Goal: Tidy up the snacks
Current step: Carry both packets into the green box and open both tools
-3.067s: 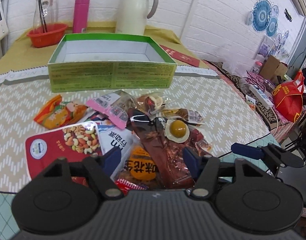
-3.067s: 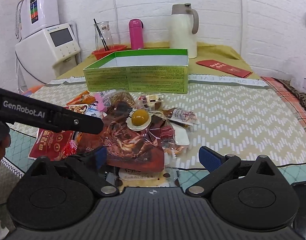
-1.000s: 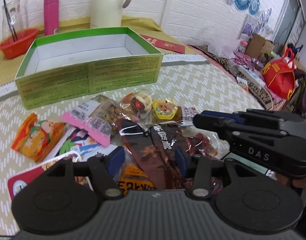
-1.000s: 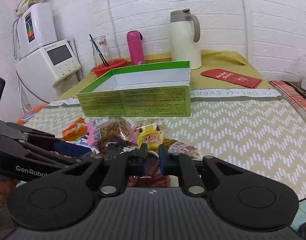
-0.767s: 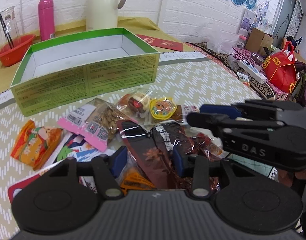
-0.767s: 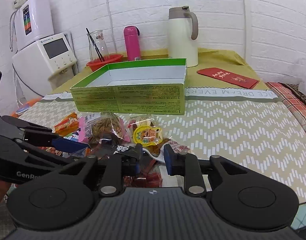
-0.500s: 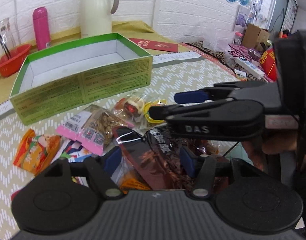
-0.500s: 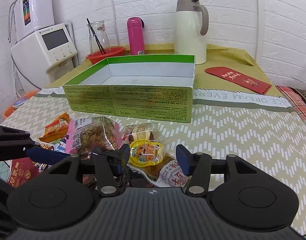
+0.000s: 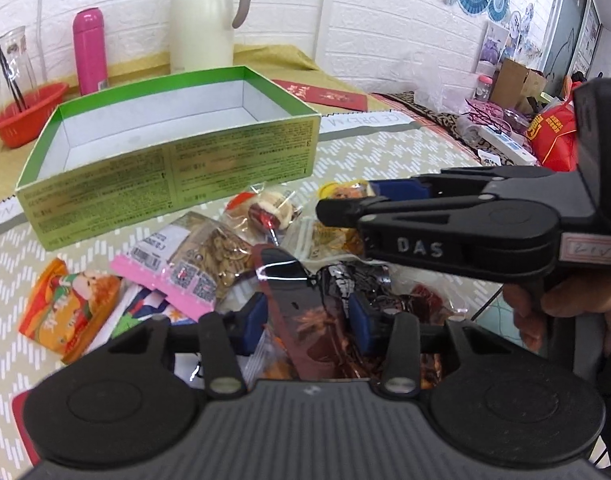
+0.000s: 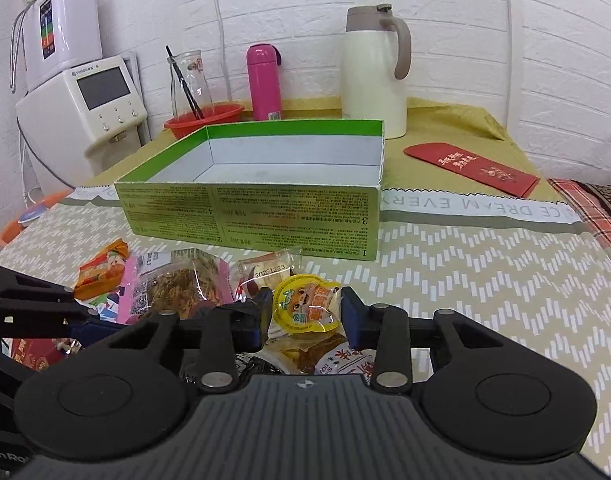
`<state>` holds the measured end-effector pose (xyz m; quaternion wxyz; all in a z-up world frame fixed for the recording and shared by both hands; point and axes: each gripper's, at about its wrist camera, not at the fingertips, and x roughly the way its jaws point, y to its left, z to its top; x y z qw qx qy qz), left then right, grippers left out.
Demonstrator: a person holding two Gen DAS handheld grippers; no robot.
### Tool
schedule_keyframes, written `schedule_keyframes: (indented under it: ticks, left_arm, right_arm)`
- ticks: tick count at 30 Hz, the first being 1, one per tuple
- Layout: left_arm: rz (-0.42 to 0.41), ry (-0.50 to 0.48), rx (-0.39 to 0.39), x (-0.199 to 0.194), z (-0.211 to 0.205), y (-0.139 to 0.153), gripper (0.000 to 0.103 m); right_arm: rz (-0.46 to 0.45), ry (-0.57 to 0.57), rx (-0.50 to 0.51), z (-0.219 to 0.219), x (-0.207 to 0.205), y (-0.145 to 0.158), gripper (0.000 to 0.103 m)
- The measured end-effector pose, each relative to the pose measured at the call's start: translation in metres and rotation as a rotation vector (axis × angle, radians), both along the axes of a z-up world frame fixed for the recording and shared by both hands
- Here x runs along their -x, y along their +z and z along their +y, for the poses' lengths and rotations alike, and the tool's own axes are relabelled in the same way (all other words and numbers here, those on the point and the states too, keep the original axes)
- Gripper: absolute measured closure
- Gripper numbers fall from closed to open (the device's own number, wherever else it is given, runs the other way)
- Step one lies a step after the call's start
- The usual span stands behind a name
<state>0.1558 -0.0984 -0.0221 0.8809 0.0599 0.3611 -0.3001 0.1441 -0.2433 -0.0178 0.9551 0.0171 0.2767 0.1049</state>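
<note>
Snack packets lie heaped on the patterned tablecloth in front of an open green box (image 9: 177, 176) (image 10: 249, 216). My left gripper (image 9: 305, 320) is closing on a dark brown snack packet (image 9: 293, 280), which fills the gap, its edges against both blue pads. My right gripper (image 10: 307, 314) is also closing, on a yellow jelly cup (image 10: 305, 304) whose rim meets both pads. In the left wrist view the right gripper (image 9: 345, 200) reaches in from the right over the pile, hiding most of the jelly cup (image 9: 341, 192).
An orange packet (image 9: 69, 308), a pink-edged packet (image 9: 193, 264) and a clear-wrapped cake (image 9: 269, 212) lie around the grippers. Behind the box stand a cream jug (image 10: 375, 76), a pink flask (image 10: 265, 84), a red basket (image 10: 205, 120) and a red envelope (image 10: 473, 168). A hand (image 9: 565, 304) holds the right gripper.
The right gripper slid in over the pile, opened wide around the yellow jelly cup, then narrowed onto it. The left gripper's jaws widened a little, then narrowed on the dark packet.
</note>
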Motion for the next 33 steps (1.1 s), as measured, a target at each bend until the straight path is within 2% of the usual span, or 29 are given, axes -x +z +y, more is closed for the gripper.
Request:
schedule_keyframes:
  ticks: [10,20,27,33]
  left_arm:
    - [-0.037,0.025,0.023,0.016,0.008,0.018,0.068]
    - [-0.124,0.079,0.049,0.029,0.03,0.054,0.068]
    - [-0.18,0.188,0.062,0.004,0.054,0.085,0.068]
    - [-0.194,0.272,0.098,-0.03,0.069,0.106,0.068]
  right_arm:
    - [-0.031,-0.034,-0.004,-0.007,0.023,0.011,0.038]
    - [-0.088,-0.037,-0.009,-0.006,0.042,0.027,0.038]
    - [-0.133,-0.024,0.01,-0.001,0.037,0.045,0.038]
    - [-0.152,-0.001,0.029,0.015,0.01,0.054,0.038]
